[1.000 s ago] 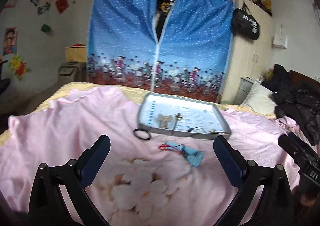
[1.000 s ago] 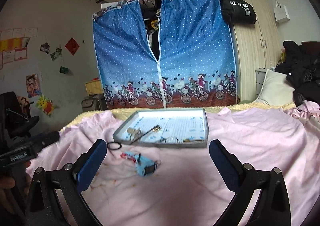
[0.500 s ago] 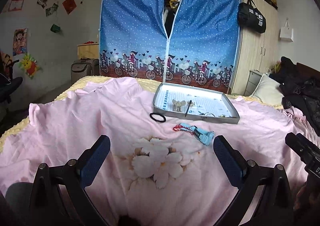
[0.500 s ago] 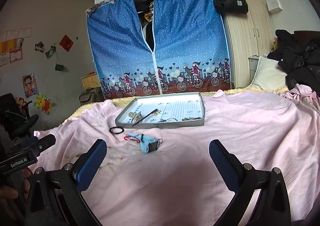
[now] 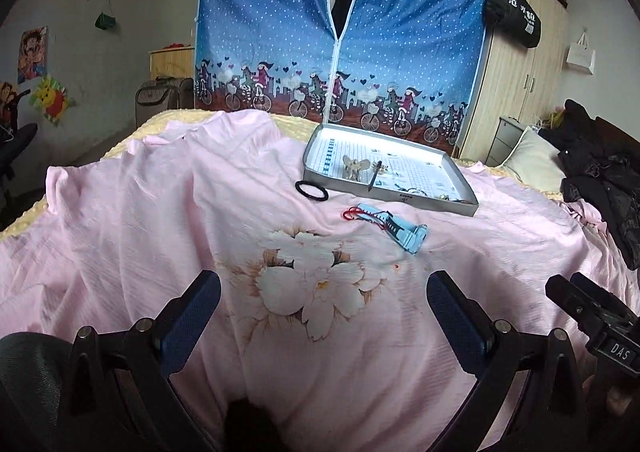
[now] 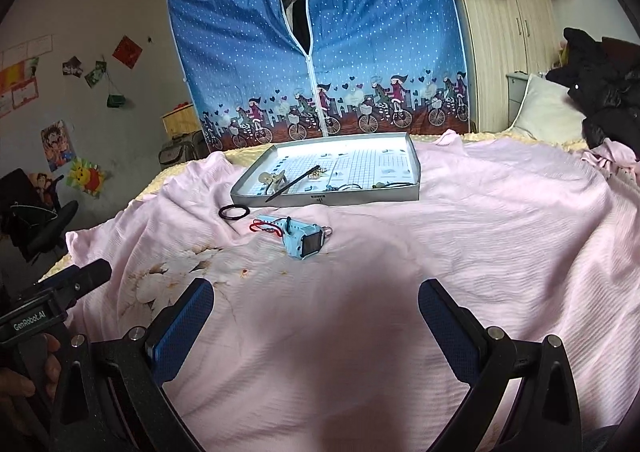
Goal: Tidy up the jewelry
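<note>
The tray (image 5: 390, 194) sits on the pink sheet (image 5: 120, 220) at about 1 o'clock from the left gripper (image 5: 323, 302) and 12 o'clock from the right gripper (image 6: 316, 306), well apart from both. It already holds a pale clip (image 5: 355, 166), a dark stick (image 6: 292, 183) lying aslant, and some small pieces along its near edge that are too small to name. Three things lie outside it: a black hair band (image 5: 311, 190) just beside the tray's near left corner, a blue watch (image 6: 305, 242) a little nearer the grippers, and a red cord (image 6: 262, 227) touching the watch's strap end. Both grippers hang above the sheet with jaws spread wide and nothing between them. The step in hand looks like an approach to one of the loose pieces. The watch, nearest and bulkiest, is probably the easiest first pick; closing across its body rather than the floppy strap should hold better, and the cord may trail along if it is tangled. The band lies flat on soft cloth, so the fingers would need to press down lightly and pinch one side of the ring without gathering the sheet.
</note>
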Demonstrator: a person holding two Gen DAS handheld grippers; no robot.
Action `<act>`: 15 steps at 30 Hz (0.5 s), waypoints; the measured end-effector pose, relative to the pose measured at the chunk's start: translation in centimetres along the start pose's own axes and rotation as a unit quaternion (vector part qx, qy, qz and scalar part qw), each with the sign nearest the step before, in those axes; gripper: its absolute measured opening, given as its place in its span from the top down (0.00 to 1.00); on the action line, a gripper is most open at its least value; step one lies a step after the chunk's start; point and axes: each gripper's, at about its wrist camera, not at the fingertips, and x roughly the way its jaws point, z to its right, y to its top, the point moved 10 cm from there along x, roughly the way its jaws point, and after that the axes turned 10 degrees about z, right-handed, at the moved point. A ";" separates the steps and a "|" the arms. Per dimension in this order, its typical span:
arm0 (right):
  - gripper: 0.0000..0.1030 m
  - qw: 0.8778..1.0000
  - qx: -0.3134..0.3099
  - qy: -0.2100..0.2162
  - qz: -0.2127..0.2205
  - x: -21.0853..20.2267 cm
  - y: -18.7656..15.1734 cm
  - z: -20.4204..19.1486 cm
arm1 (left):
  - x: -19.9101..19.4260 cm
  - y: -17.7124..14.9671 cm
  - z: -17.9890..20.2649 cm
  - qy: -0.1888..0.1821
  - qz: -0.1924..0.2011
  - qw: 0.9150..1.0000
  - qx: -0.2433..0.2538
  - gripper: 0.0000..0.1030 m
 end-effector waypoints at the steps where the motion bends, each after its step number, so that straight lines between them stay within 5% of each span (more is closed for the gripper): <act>1: 0.00 1.000 0.003 0.002 -0.003 0.0 -0.1 0.0 | 0.1 -0.1 0.0 0.000 -0.005 1.000 0.002 0.02; 10: 0.00 0.984 0.040 0.074 -0.158 5.7 -2.6 0.0 | 5.3 0.3 1.0 -0.063 -0.116 0.991 0.039 0.02; 15: 0.00 0.982 -0.029 0.066 -0.175 9.9 -2.2 0.7 | 10.6 0.0 0.1 -0.067 -0.186 0.979 0.040 0.02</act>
